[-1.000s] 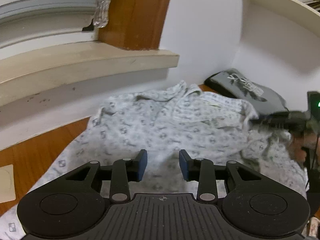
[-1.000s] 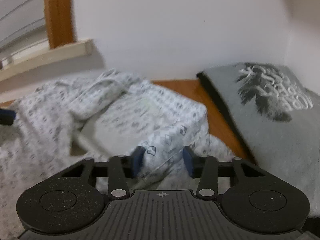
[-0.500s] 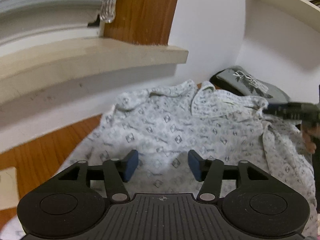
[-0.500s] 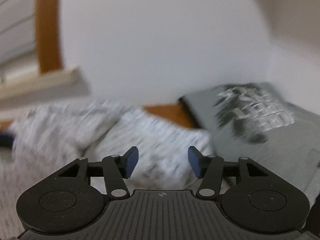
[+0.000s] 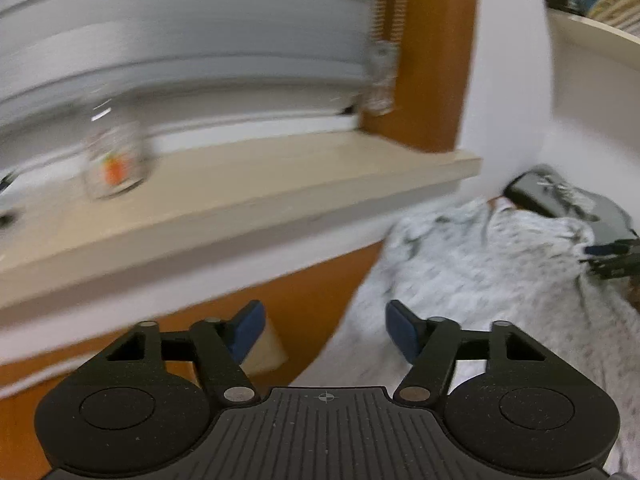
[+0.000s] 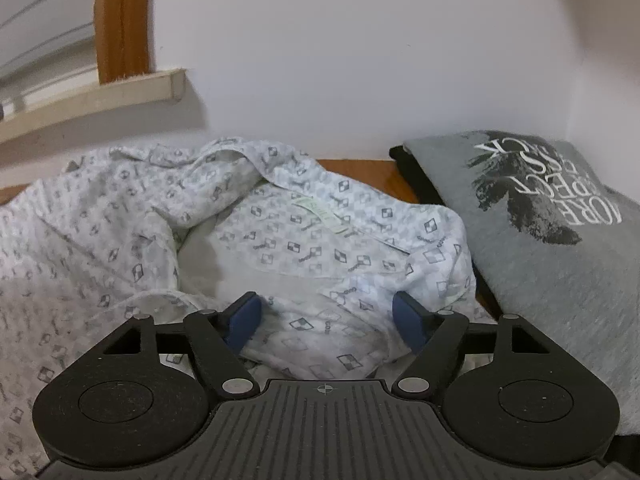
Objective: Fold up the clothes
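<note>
On the orange wooden tabletop (image 6: 352, 166) our crumpled white patterned shirt (image 6: 280, 240) lies beside a folded grey printed garment (image 6: 540, 240). Our right gripper (image 6: 327, 320) is opening, cloth loose between its jaws; our left gripper (image 5: 322, 330) gapes wide, holding nothing.

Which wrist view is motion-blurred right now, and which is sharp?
Left wrist view: smeared, with the windowsill, the jar and the patterned shirt all streaked. Right wrist view: sharp, shirt print and the grey T-shirt lettering crisp; fisheye bends the sill in both.
</note>
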{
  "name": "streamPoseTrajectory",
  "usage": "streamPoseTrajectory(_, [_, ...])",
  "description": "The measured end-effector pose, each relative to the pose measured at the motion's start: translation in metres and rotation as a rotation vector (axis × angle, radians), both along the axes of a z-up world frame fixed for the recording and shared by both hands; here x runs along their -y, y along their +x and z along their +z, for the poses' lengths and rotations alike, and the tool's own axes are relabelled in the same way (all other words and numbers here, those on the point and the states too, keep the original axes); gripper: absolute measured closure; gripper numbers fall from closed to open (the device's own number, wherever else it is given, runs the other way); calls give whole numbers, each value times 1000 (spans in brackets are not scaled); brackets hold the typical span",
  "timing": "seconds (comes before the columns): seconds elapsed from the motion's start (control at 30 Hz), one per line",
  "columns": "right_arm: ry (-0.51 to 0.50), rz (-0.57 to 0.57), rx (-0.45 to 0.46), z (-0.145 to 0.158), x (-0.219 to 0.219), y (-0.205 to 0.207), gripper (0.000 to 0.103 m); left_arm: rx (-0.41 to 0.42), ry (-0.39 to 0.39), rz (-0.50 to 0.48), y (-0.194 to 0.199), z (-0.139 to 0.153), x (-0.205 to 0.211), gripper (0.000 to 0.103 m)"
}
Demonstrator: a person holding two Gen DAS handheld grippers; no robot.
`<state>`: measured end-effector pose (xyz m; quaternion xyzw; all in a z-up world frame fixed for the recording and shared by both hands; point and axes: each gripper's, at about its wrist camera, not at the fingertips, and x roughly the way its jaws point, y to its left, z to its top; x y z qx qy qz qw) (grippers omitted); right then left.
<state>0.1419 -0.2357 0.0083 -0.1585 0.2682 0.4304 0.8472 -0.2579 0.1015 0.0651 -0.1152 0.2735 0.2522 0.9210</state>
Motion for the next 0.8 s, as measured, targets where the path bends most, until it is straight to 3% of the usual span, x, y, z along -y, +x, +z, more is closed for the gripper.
streamPoseTrajectory(0.1, [0,-1,-3,0,0,1,30,-26,-84,30,-25,-14,-12,44])
streamPoseTrajectory(0.23, [4,-3,-8,0,1,2,30,-59,-142,7,-31,-31,-14,39])
streamPoseTrajectory(0.3, [2,-3,-4,0,1,2,30,-74,-135,-30,-25,-36,-7,37])
streamPoseTrajectory(0.37, [2,-4,-4,0,1,2,30,-101,-102,-40,-17,-40,0,41])
streamPoseTrajectory(0.4, [2,-4,-4,0,1,2,30,-102,-85,-42,-14,-40,3,58])
streamPoseTrajectory(0.43, [2,-5,-3,0,1,2,30,-101,-81,-41,-13,-39,4,87])
streamPoseTrajectory(0.47, [2,-4,-3,0,1,2,30,-100,-77,-40,-12,-39,6,92])
streamPoseTrajectory(0.53, [1,-3,-1,0,1,2,30,-82,29,0,-11,-23,11,94])
streamPoseTrajectory(0.6, [3,-3,-2,-1,2,3,29,-19,156,89,-17,13,10,95])
streamPoseTrajectory(0.7, [4,-4,-2,-2,3,4,29,98,192,236,-32,68,-10,89])
streamPoseTrajectory(0.77, [5,-2,-2,-3,3,4,29,75,172,262,-32,81,-19,63])
streamPoseTrajectory(0.8, [5,-2,-1,-3,4,5,29,57,176,259,-31,81,-19,45])
